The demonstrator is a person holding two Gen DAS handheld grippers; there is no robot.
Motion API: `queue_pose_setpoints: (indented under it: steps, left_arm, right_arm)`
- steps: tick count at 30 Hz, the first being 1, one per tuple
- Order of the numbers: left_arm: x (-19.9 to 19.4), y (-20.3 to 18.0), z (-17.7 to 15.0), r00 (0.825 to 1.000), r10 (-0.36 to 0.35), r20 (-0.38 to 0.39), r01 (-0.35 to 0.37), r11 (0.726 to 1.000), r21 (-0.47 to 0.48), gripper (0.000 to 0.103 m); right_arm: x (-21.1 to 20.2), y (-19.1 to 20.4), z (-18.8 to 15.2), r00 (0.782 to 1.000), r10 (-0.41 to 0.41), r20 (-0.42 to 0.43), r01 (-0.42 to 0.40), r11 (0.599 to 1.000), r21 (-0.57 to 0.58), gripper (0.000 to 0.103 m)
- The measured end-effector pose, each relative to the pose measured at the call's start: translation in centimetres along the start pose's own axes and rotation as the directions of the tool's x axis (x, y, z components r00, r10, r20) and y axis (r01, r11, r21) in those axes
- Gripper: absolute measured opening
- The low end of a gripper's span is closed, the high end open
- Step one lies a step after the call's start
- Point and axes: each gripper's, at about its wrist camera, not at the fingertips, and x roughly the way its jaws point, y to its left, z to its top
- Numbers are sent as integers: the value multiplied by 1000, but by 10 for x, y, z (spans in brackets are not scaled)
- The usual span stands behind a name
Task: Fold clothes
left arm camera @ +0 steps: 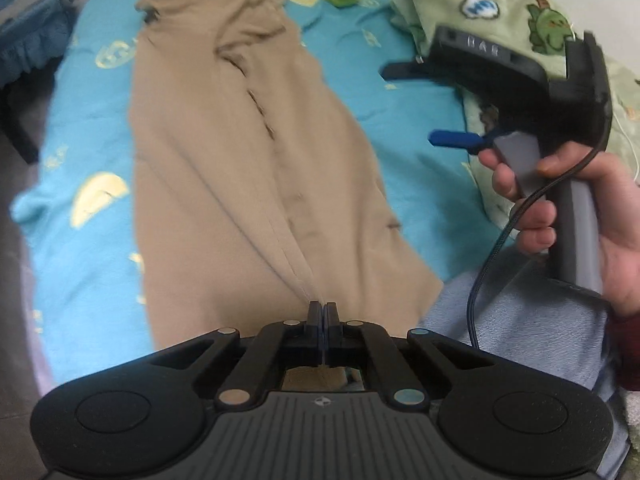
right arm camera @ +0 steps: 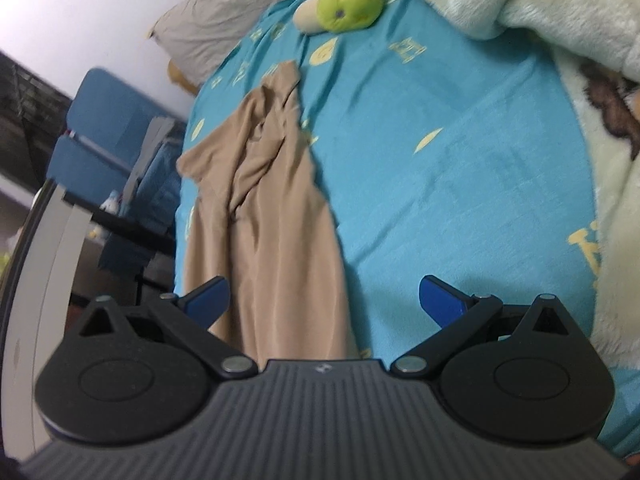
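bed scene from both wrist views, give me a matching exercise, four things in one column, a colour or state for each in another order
1 left gripper
2 right gripper
3 tan garment
4 plush toy

a lime green
b jaws wide apart, empty
c spread lengthwise on the blue sheet
d pinched shut on a fabric ridge

Pairs: 1-d, 2-b, 3-c, 4-a

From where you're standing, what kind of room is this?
Most likely a bedroom: a bed with a turquoise sheet, a grey pillow, a plush toy and a fleecy blanket beside the tan garment.
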Motion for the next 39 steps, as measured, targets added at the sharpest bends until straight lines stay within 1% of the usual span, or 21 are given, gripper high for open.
queue_pose_setpoints:
  steps: [3,4,6,7,8,10,12,14,16,17,20,24,25,27,29,30,32,34,36,37,39]
  left_arm:
    - [21,8,-6,998,-57,-28,54,995,-84,9]
    - [20,13,-7,998,-61,-11,59,992,-112,15]
    - [12,25,-8,996,-78,48,85,982,-169,20]
    - [8,31,-8,993,-85,78,99,975,-197,33]
    - [2,38,-8,991,-77,113,101,969,-223,54]
    - [-8,50,-10,984,13,180,37,962,-270,69]
    - [-13,65,-11,970,128,209,-53,941,-334,71]
    - [-13,81,-12,954,218,205,-114,899,-422,81]
    - [-8,96,-11,953,245,179,-128,861,-493,81]
    - [-3,100,-10,960,234,153,-128,854,-504,81]
    - [15,105,-10,983,176,61,-123,858,-499,81]
    - [24,93,-14,988,151,-22,-145,886,-439,84]
    - [24,90,-15,990,137,-35,-138,894,-427,84]
    - [21,85,-18,995,90,-50,-102,905,-413,78]
    - [19,80,-21,996,38,-76,-65,915,-399,68]
    - [19,78,-23,996,31,-89,-63,919,-390,65]
    - [18,71,-24,993,41,-111,-80,926,-370,48]
    - [18,62,-24,990,61,-124,-99,937,-335,37]
    - [15,52,-23,990,64,-124,-98,951,-295,21]
    - [12,48,-23,990,79,-115,-109,953,-282,5]
    - [4,42,-24,992,95,-85,-114,958,-262,5]
  right_arm:
    - [3,3,-8,999,16,-47,-18,999,-37,103]
    - [4,4,-12,998,18,-63,-21,999,-48,103]
    - [8,7,-19,994,12,-106,-19,998,-68,103]
    - [10,9,-23,992,9,-129,-19,997,-77,103]
    - [13,9,-27,988,5,-157,-18,996,-84,102]
    - [21,10,-32,980,-16,-199,-1,996,-88,102]
    - [27,8,-38,971,-53,-232,34,996,-85,102]
    - [27,7,-44,969,-69,-237,53,996,-74,102]
    - [23,8,-51,970,-76,-232,63,996,-65,102]
    - [22,8,-56,969,-77,-236,66,996,-55,103]
    - [19,16,-70,960,-90,-264,72,994,-78,103]
    - [15,25,-90,933,-89,-349,56,993,-105,102]
    - [15,27,-95,925,-95,-368,55,992,-117,100]
    - [12,33,-105,912,-128,-390,63,983,-175,95]
    - [9,41,-114,902,-179,-394,77,962,-262,80]
    - [7,45,-118,896,-204,-394,82,949,-304,77]
    - [6,49,-123,885,-225,-408,73,931,-357,64]
    - [2,53,-128,881,-252,-401,73,909,-411,56]
    - [-3,58,-132,875,-274,-399,62,881,-469,36]
    - [-6,59,-133,874,-279,-399,56,872,-487,18]
    - [-17,56,-126,883,-255,-393,45,881,-471,13]
